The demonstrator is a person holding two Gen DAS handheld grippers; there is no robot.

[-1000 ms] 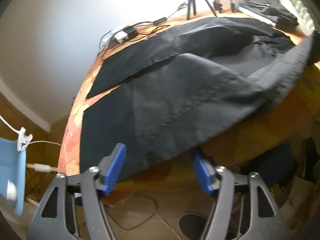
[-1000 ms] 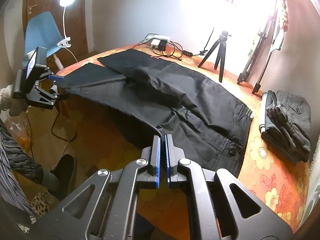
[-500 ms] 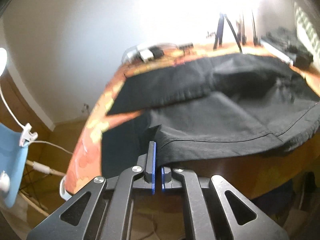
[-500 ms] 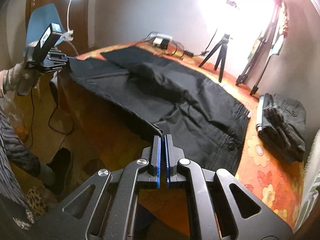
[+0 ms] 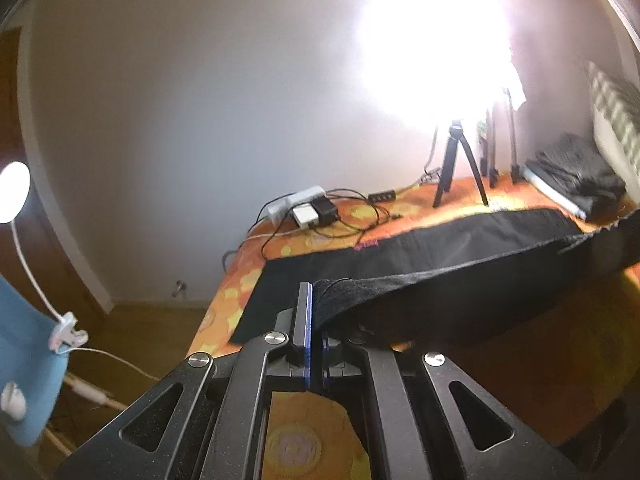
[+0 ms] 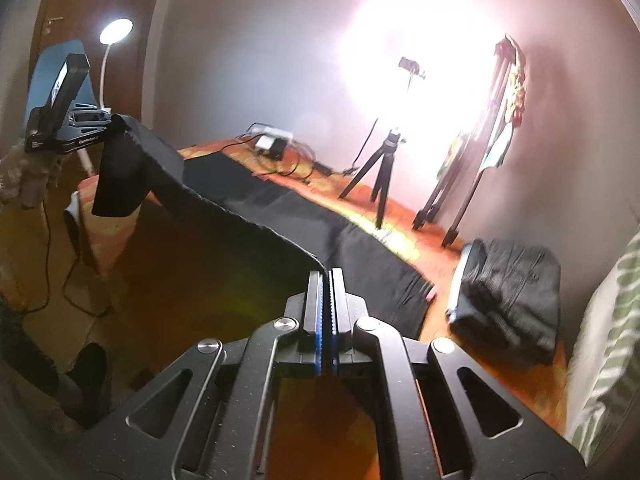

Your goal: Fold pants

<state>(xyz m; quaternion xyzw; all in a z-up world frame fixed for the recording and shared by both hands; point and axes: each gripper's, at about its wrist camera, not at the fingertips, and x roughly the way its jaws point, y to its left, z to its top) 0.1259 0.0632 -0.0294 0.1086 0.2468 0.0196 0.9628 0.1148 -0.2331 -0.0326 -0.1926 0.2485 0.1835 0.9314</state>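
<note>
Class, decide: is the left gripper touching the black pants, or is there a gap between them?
Touching. In the left wrist view the left gripper is shut on the edge of the pants, with cloth coming straight out from between its fingers.

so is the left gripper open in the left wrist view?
No, the left gripper is shut on the lifted edge of the black pants.

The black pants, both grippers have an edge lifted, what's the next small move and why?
Probably carry the lifted edge across toward the far leg. The left gripper and right gripper are both shut on the pants, whose near leg hangs off the table.
</note>
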